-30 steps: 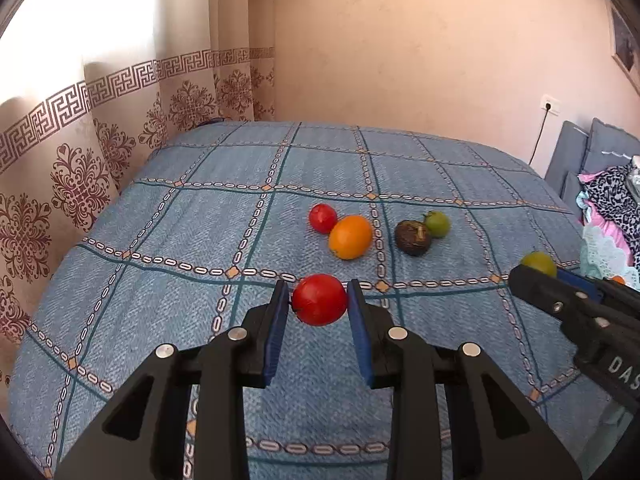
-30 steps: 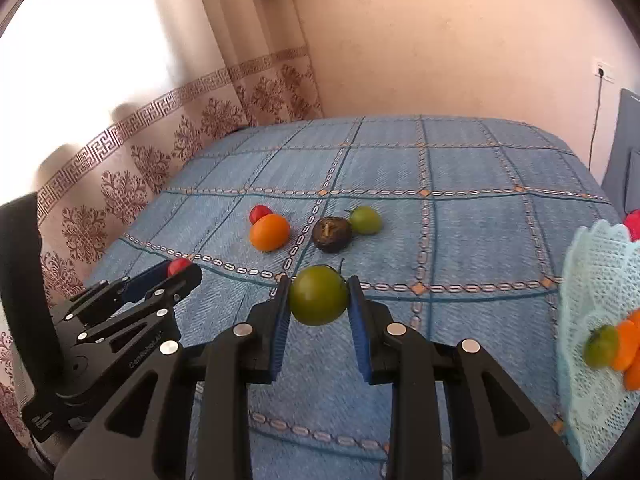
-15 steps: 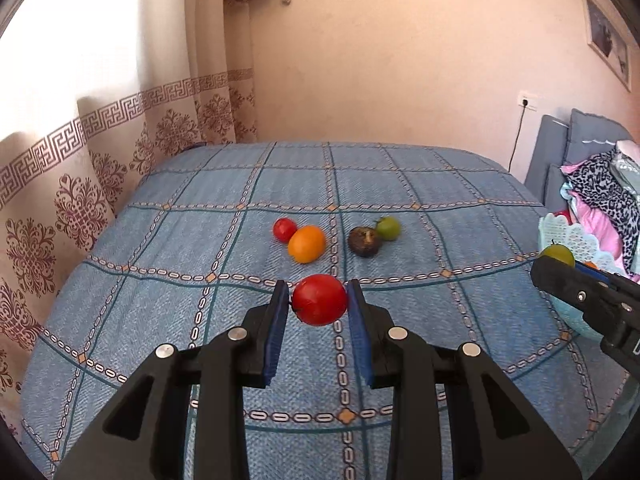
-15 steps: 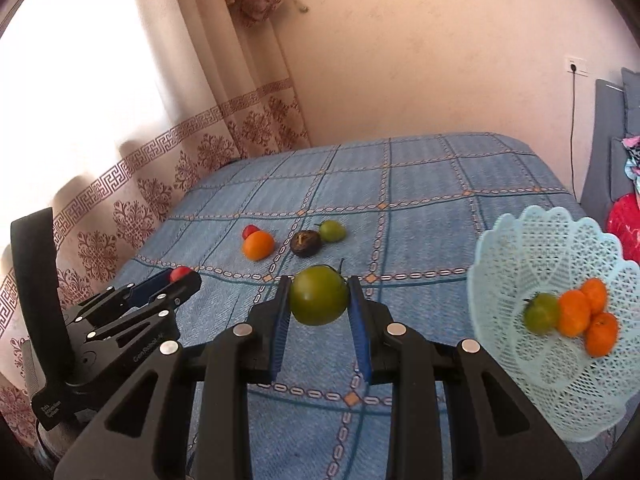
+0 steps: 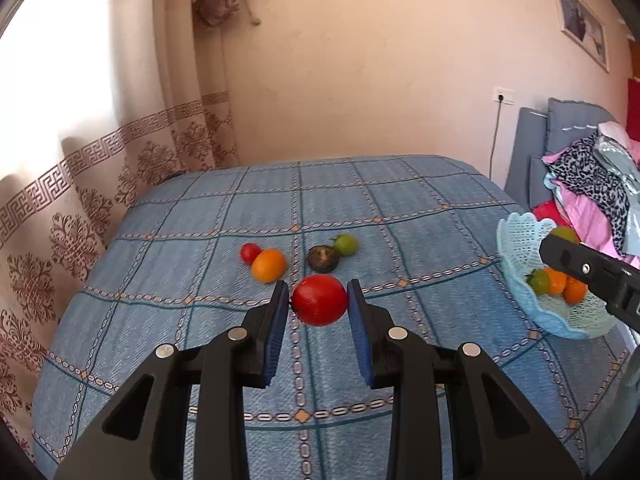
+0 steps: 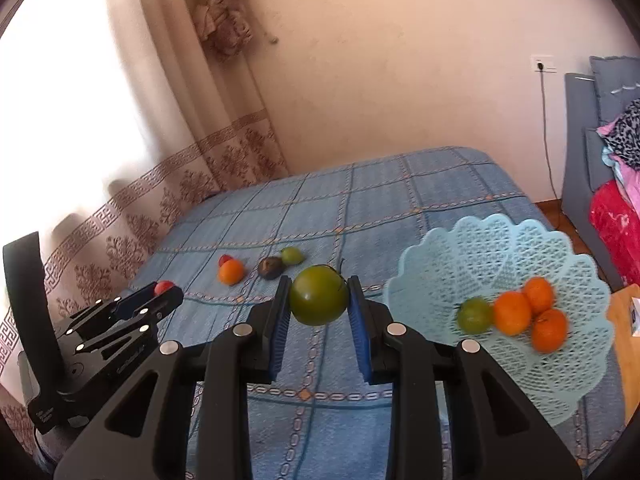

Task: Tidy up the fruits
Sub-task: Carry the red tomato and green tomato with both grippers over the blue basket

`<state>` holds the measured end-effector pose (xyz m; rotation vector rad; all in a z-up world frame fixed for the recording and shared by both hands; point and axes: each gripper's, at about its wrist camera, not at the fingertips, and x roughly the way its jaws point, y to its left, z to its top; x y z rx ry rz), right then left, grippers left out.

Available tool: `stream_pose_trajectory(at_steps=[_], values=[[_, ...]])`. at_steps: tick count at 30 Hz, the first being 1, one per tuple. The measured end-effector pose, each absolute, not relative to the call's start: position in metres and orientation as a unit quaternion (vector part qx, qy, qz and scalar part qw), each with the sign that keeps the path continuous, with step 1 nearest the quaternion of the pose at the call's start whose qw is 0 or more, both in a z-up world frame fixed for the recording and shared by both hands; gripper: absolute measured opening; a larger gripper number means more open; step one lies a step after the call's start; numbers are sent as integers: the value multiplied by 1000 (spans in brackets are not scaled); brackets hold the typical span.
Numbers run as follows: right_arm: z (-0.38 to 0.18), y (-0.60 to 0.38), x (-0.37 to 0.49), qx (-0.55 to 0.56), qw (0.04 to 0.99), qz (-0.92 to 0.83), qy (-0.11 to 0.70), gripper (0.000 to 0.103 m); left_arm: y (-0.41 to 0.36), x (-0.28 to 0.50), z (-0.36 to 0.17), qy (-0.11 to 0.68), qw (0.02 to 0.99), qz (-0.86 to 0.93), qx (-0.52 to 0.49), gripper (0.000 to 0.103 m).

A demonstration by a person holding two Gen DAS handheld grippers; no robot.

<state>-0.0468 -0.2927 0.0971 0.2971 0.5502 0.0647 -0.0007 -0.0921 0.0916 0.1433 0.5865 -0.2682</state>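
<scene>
While four fruits (image 5: 296,254) lie loose, the basket (image 6: 500,240) holds four.

In the left wrist view, the right hand-held gripper (image 5: 560,246) hides part of the basket (image 5: 516,236) and its fruit.

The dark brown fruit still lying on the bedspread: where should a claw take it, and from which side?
Grip the dark brown fruit across its round middle, coming from above and from the camera side. Its puckered end faces up, so the flanks give the pads the better hold. The green fruit touches its far right side; place the fingers left and right of the body, clear of that contact.
</scene>
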Motion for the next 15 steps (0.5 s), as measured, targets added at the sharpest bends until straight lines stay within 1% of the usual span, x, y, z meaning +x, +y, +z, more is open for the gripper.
stream_pose_trajectory(at_steps=[5,15], values=[[104,-321,-61,163,953,-3,256,29,-114,-8,101,280,943,-159,80,30],[102,-376,-82,201,944,-67,252,29,-169,-9,107,307,915,-251,82,30]])
